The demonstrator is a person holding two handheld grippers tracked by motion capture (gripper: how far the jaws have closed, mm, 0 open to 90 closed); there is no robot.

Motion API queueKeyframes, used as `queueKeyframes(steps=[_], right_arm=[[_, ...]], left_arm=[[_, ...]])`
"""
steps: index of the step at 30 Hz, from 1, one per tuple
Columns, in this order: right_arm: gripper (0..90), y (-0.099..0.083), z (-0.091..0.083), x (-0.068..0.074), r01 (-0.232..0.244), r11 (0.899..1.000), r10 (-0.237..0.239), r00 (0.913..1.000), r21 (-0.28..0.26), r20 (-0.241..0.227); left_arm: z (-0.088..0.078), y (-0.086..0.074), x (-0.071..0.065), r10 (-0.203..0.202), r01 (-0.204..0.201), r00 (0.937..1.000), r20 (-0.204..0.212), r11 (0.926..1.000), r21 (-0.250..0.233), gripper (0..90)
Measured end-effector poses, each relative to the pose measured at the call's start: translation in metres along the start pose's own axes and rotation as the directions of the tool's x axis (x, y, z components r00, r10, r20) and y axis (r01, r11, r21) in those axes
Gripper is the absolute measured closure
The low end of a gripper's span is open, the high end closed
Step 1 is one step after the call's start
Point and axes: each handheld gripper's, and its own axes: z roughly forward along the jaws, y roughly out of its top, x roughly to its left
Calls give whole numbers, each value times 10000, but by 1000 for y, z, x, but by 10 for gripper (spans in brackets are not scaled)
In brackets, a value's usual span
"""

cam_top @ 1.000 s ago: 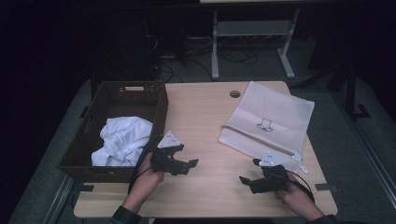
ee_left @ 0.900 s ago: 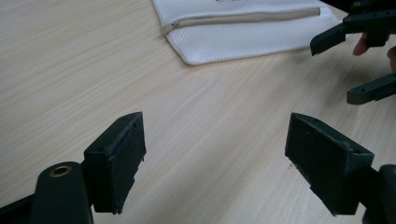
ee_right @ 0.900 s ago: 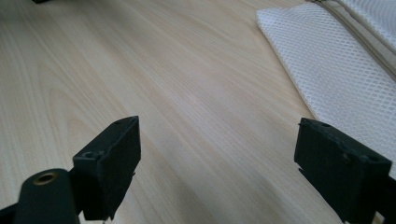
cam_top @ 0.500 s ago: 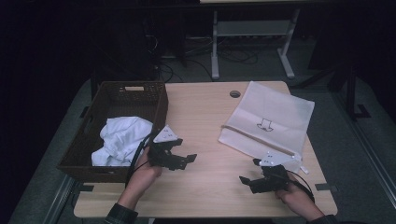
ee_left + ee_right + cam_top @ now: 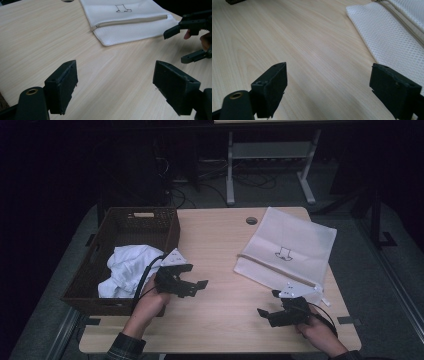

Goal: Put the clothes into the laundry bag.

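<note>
Table [image 5: 220,270]: pale wood-grain top, smooth, matt with faint sheen. Laundry bag [image 5: 287,247] near right edge: white fine mesh cloth, zip seam, printed outline mark. Basket [image 5: 167,227] at left edge: dark brown wicker weave, rough. Garment [image 5: 127,267] inside: white soft cloth, crumpled. Left gripper [image 5: 192,287] and right gripper [image 5: 267,316]: black matt plastic, pads slightly grainy; brass-coloured metal insert at jaw base.

Bare tabletop [image 5: 225,270] between basket [image 5: 100,265]; mesh bag [image 5: 290,245].

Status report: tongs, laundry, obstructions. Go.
Left tongs open, empty, beside wicker basket. Right tongs open, empty, near mesh laundry bag. White garment in basket. Nothing obstructing.
</note>
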Motion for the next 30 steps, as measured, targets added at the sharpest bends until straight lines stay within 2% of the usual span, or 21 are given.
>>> queueKeyframes(steps=[10,14,16,22,30], right_arm=[[135,0,-1,0,15,10000,-15,10000,-29,13],[135,0,0,0,-4,10000,4,10000,-16,-3],[135,0,-1,0,-29,10000,29,10000,-34,-7],[135,-1,-1,-1,-104,9999,104,9999,-41,25],[135,-1,-1,-1,-100,9999,100,9999,-43,48]], left_arm=[[-4,8,5,95,-95,9998,-199,10000,-24,190],[-7,12,10,84,-87,9994,-347,9999,-96,190],[-9,14,13,-50,45,9995,-298,9998,-183,191],[-12,18,18,66,-73,9987,-505,9999,-136,191],[-20,20,27,15,-26,9972,-754,9999,-151,191]])
